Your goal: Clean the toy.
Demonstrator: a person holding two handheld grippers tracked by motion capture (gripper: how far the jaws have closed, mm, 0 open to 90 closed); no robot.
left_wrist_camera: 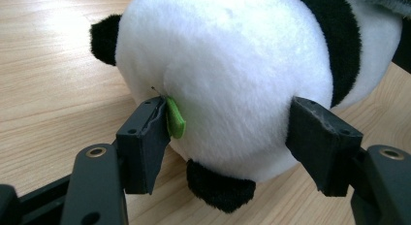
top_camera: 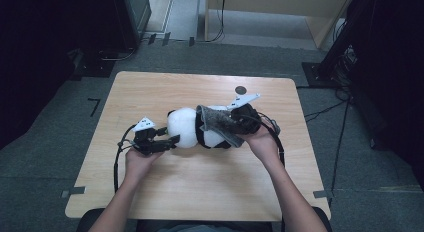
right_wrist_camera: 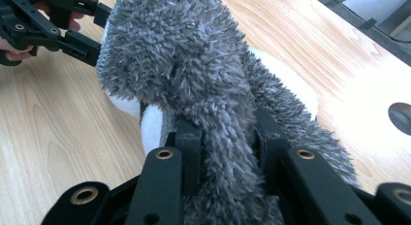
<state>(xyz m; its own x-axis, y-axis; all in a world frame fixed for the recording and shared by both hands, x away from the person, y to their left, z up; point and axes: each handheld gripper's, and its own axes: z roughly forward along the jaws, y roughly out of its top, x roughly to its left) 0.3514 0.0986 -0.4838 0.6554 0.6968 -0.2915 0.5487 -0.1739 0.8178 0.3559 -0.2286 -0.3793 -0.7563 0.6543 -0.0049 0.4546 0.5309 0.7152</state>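
The panda (top_camera: 187, 128) lies on its side near the middle of the tabletop (top_camera: 200, 187), head toward the left edge. A grey cloth (top_camera: 220, 121) is draped over its body on the side toward the right edge.

Left gripper (top_camera: 167, 142): jaws partly open, set against either side of the round white head. The pads press into the plush. A green tag (left_wrist_camera: 175, 119) sits just beside one pad. The head appears held, not merely bracketed.

Right gripper (right_wrist_camera: 228, 147): jaws nearly closed, pinching a fold of the cloth between the pads. The cloth runs from the jaws up over the panda.

Handling, as judged:
- Panda: light, soft, compressible. It yields under the pads and should not slip easily, since the pile gives friction. Not fragile. Grip across the head or the body; avoid the small black ears and limbs, which would let it swing.
- Cloth: limp, fuzzy, light. It follows any pull and may drag the panda along unless the head stays clamped. Take hold at a bunched fold or an edge.
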